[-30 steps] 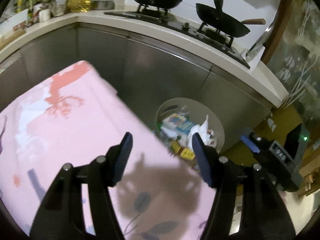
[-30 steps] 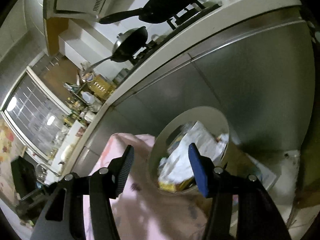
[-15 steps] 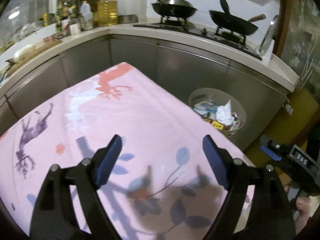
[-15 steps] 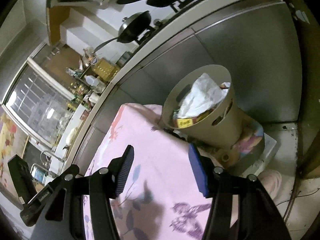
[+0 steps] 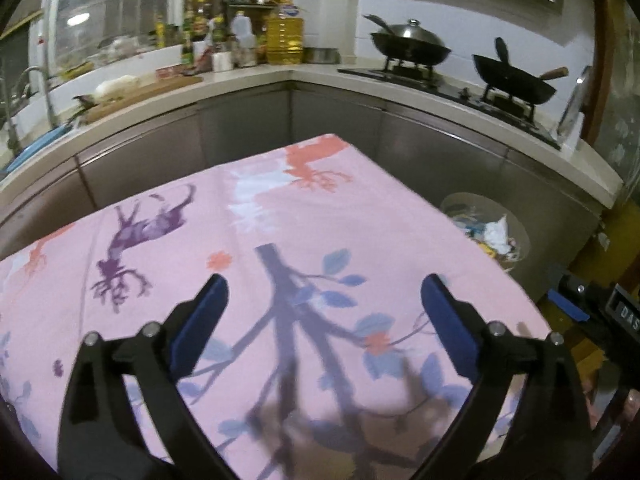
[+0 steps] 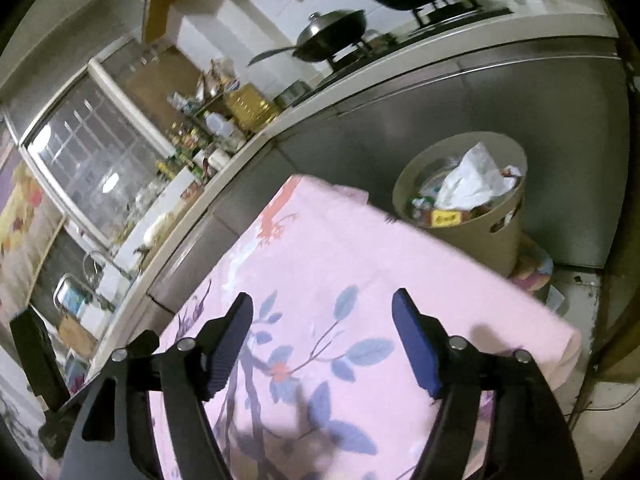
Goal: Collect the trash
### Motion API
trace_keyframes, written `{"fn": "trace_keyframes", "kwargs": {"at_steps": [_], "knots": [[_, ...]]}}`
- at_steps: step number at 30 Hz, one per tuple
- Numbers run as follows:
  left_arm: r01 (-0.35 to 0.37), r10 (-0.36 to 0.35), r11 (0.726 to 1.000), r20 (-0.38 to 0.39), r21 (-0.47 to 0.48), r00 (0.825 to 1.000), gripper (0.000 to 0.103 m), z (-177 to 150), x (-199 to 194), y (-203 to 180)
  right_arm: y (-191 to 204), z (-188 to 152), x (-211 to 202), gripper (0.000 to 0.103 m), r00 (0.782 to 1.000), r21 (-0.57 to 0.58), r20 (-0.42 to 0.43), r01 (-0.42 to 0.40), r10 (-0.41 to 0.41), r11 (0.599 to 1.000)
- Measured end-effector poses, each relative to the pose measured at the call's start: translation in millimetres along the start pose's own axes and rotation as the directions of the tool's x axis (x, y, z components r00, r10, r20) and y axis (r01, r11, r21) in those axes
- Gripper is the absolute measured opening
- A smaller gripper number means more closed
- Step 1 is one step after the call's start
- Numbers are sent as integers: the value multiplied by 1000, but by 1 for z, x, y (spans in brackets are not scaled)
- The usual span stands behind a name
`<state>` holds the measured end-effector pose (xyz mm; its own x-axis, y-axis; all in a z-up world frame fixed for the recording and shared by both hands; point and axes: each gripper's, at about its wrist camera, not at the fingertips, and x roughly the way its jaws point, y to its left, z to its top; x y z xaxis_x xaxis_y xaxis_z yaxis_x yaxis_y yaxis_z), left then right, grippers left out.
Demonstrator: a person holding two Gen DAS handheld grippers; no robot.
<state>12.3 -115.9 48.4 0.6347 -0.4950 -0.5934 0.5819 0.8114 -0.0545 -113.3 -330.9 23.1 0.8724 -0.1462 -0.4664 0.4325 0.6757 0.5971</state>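
The left gripper [image 5: 322, 294] hangs above a table covered by a pink cloth [image 5: 280, 220] printed with blue leaves, purple branches and coral blossoms; its blue-padded fingers [image 5: 202, 320] are spread wide with nothing between them. The right gripper [image 6: 322, 312] is over the same pink cloth [image 6: 320, 248], its fingers [image 6: 414, 344] likewise far apart and holding nothing. The trash sits in a round beige wastebasket [image 6: 496, 240] on the floor just beyond the far right corner of the table, against the steel cabinet fronts [image 6: 500, 100] — inside it lie a crumpled white plastic bag [image 6: 472, 180], a yellow packet [image 6: 444, 218] and other wrappers too jumbled to name. In the left view the wastebasket [image 5: 516, 224] shows past the table's right edge, partly hidden by it. On the counter behind, a lidded wok [image 5: 408, 42] and an open black wok [image 5: 512, 78] stand on the gas stove, and in the corner a large bottle of cooking oil [image 5: 285, 34] stands among smaller bottles. At the right edge of the left view, part of the other gripper's black body [image 5: 592, 308] shows, beside the table.
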Motion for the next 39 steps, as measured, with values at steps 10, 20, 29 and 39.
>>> {"fn": "trace_keyframes", "kwargs": {"at_steps": [10, 20, 29, 39], "knots": [[-95, 95, 995, 20, -17, 995, 97, -15, -22, 30, 40, -22, 6, 71, 998, -13, -59, 0, -1, 1000], [-155, 153, 987, 42, 47, 987, 97, -20, -32, 24, 67, -27, -15, 71, 1000, -78, -1, 2, -2, 997], [-207, 203, 977, 76, 51, 976, 97, -20, -48, 25, 74, -36, -22, 75, 998, -136, 45, 41, -35, 990], [-248, 242, 966, 76, 78, 967, 97, -22, -55, 18, 61, -40, -26, 76, 998, -93, 36, 52, -49, 994]]}}
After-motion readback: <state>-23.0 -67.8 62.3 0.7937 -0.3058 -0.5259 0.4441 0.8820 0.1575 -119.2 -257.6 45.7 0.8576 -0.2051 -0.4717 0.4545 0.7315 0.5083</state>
